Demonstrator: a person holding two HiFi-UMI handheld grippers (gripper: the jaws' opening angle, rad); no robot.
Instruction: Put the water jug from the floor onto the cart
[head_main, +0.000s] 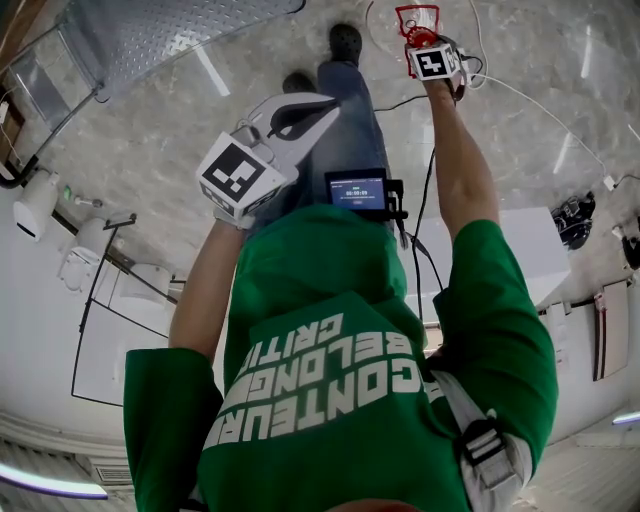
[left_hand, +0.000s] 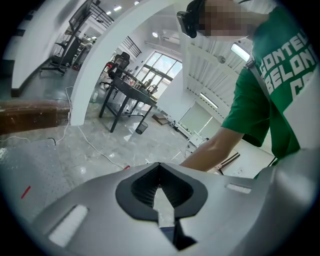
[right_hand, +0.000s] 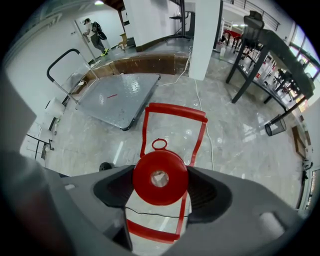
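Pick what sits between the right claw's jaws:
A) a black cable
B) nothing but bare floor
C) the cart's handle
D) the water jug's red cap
D: the right gripper view shows the water jug's red cap sitting between the wide-apart jaws of the right claw.

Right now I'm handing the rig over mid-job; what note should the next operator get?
Left hand-held gripper: shut, empty, off to the side.
Right hand-held gripper: open, pointing down, jaws either side of the red cap, no grip.
The water jug stands on the floor; the cart is beyond it.
Done: approach. Left: grasp, lift, set it on the cart.
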